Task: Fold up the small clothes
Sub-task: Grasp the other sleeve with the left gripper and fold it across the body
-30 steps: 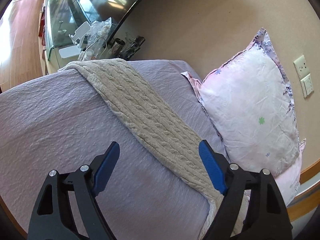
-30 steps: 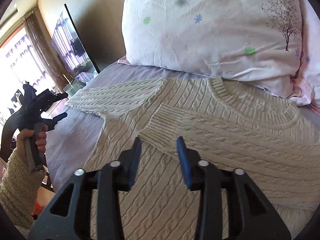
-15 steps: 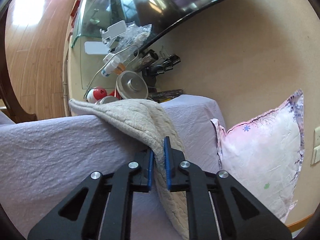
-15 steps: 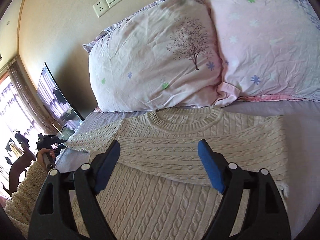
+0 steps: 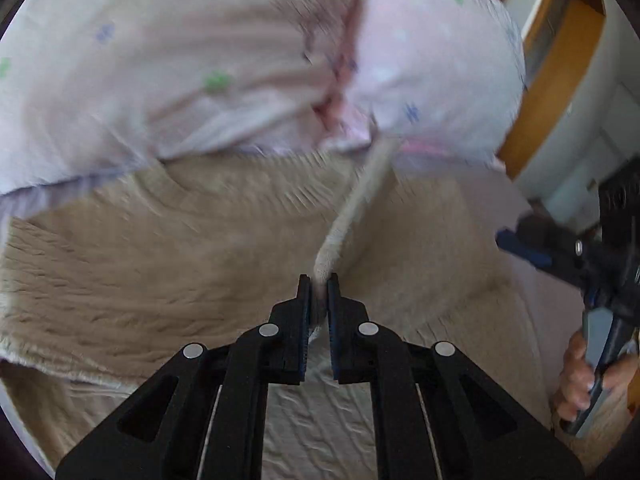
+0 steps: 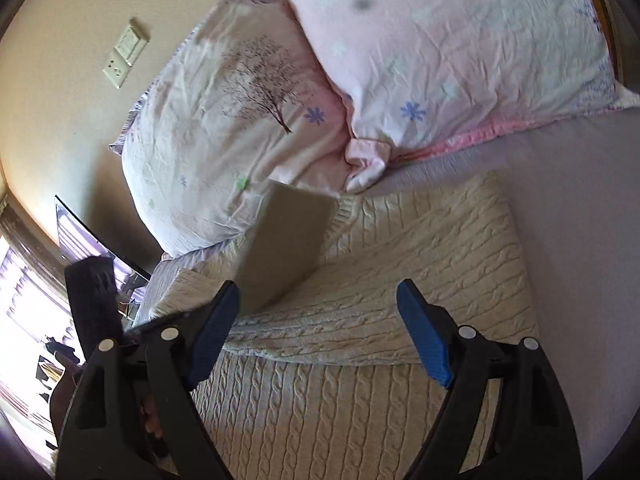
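A cream cable-knit sweater [image 6: 360, 360] lies flat on the lilac bed sheet [image 6: 580, 240], neck toward the pillows, with its right sleeve folded across the chest. My left gripper [image 5: 318, 292] is shut on the sweater's left sleeve [image 5: 356, 208] and holds it raised over the body; the lifted sleeve also shows in the right wrist view [image 6: 284, 252]. My right gripper [image 6: 320, 332] is open and empty above the sweater's lower body, and it shows at the right edge of the left wrist view [image 5: 520, 248].
Two pink flowered pillows [image 6: 248, 100] [image 6: 460, 40] lean at the head of the bed. A wall with sockets [image 6: 124, 56] and a TV [image 6: 84, 240] stand to the left. A wooden bed frame [image 5: 560, 60] runs on the right.
My left gripper has swung the pinched sleeve from the bed's left edge over the sweater's body toward the pillows. My right gripper has stayed open and tilted a little.
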Demonstrator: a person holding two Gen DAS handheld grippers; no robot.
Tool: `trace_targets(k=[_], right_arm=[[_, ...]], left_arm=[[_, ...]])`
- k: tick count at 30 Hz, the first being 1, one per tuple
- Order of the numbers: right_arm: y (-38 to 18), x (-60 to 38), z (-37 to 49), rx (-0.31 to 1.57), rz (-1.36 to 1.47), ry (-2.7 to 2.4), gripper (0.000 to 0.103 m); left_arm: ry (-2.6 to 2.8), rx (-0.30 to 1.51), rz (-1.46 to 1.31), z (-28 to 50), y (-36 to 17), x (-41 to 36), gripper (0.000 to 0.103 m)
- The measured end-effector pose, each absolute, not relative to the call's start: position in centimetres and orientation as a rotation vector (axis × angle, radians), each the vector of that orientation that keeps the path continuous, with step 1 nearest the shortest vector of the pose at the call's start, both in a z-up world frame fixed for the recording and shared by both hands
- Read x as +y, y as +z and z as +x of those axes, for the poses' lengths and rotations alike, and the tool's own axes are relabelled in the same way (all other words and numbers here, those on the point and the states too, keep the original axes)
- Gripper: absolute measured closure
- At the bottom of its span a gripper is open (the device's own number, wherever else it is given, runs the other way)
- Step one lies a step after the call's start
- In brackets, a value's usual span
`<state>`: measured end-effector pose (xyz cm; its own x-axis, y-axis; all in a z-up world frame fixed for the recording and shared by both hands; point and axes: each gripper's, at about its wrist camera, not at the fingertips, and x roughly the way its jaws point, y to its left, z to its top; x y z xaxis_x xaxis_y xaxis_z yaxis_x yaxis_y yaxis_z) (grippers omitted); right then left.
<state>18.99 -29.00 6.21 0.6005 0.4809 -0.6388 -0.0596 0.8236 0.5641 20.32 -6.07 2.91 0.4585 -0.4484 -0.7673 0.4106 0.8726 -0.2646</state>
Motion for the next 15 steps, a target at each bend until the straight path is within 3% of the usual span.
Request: trace_targets(k=[2,4,5,6,13,14,15], right_arm=[[5.0,-30.1,19.6,0.923,0.571,0.315,0.032],[4.1,-31.1,20.2,0.955,0.604,0.295,0.04],[3.7,-31.4,20.5,0.976,0.617,0.282,0.045],[3.1,-31.7,20.9,0.996,0.64,0.275,0.048],[0.7,-30.2,22.8,1.108,0.652,0.222,0.055],[0.8,-29.7,22.8,1.103,0.617,0.216,0.062],[1.0,-29.1,22.9,1.096,0.577,0.227,0.094]], left_arm=[[-0.541,0.938,-0.031,19.0,2.8,-6.3,0.095],[-0.573,0.875,-0.098,17.3,4.3,-4.0,0.067],[-0.554,0.845,-0.145,16.5,5.1,-2.4,0.041],[-0.524,0.808,-0.177,15.5,5.7,-0.3,0.033],[-0.273,0.782,-0.117,10.2,6.2,9.2,0.032],[-0.246,0.801,-0.117,9.7,5.7,10.5,0.032],[-0.228,0.826,-0.126,9.2,5.2,11.6,0.032]])
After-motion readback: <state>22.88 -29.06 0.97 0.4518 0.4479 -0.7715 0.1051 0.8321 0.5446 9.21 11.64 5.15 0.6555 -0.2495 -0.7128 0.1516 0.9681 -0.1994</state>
